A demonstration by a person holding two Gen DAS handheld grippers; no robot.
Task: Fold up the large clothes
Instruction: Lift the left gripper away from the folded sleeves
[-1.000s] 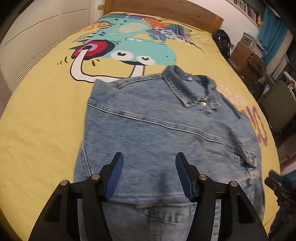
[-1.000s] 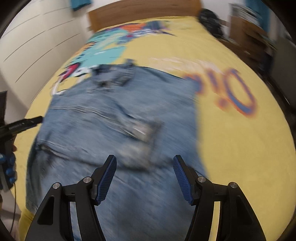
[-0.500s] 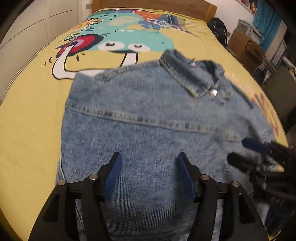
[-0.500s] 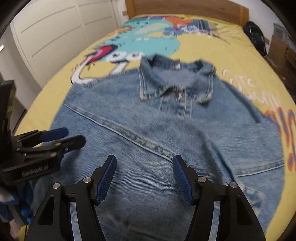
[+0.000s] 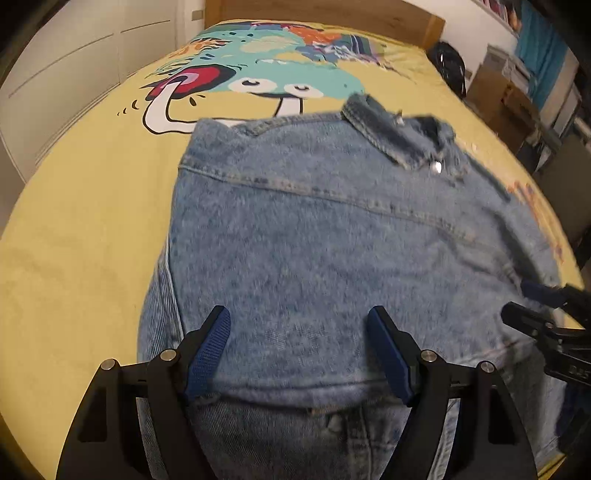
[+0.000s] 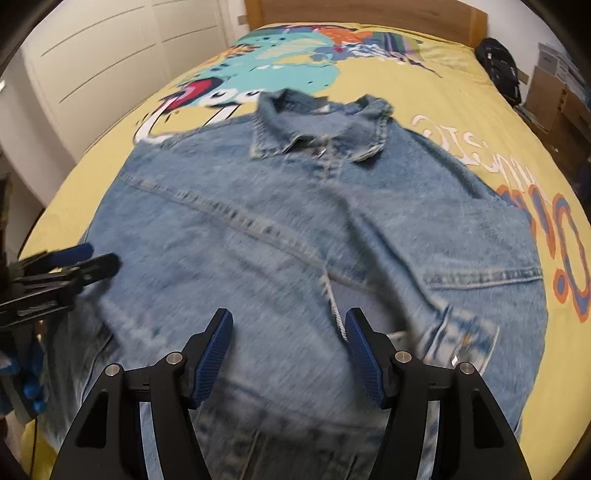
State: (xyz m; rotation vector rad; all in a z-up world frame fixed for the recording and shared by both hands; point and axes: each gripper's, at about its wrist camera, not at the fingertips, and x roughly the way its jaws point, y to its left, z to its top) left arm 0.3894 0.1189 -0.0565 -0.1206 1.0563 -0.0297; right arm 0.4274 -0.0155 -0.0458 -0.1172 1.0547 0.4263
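A blue denim jacket [image 5: 332, 229] lies on the yellow bed, collar [image 5: 399, 136] at the far end and both sleeves folded across the body. It also shows in the right wrist view [image 6: 280, 236], with a sleeve cuff [image 6: 461, 339] at the lower right. My left gripper [image 5: 299, 354] is open and empty above the jacket's lower left part. My right gripper [image 6: 288, 350] is open and empty above the lower middle. Each gripper shows in the other's view, the right one at the right edge [image 5: 546, 314] and the left one at the left edge [image 6: 62, 269].
The yellow bedspread [image 5: 85, 206] carries a cartoon print [image 5: 266, 70] near the wooden headboard [image 6: 369, 11]. White wardrobe doors [image 6: 110, 55] stand on the left. A black bag [image 6: 498, 66] and cardboard boxes [image 5: 506, 96] sit right of the bed.
Both grippers have swung to face the jacket's collar and stayed open. The jacket has not visibly moved.
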